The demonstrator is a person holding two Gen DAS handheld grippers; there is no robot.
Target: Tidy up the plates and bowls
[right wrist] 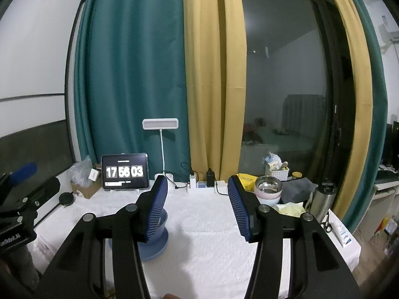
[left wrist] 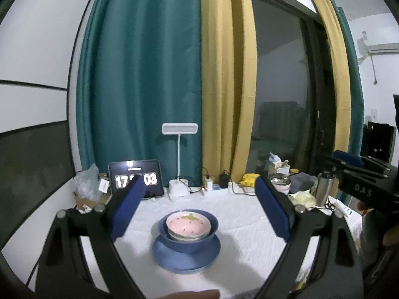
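Plates and bowls form one nested stack at mid-bench: pink strawberry bowl (left wrist: 186,221) inside dark blue bowl (left wrist: 188,234), on blue plate (left wrist: 185,256), over the white-covered bench (left wrist: 249,221); left gripper (left wrist: 199,211) fingers spread wide and empty, right gripper (right wrist: 198,206) fingers part-open and empty — neither touches the stack; hazard: an off-centre nudge to the rim could tip the upper bowls or slide the plate on the cloth.

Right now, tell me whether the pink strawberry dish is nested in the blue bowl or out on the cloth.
Nested: the pink strawberry dish sits inside the blue bowl, atop other dishes.
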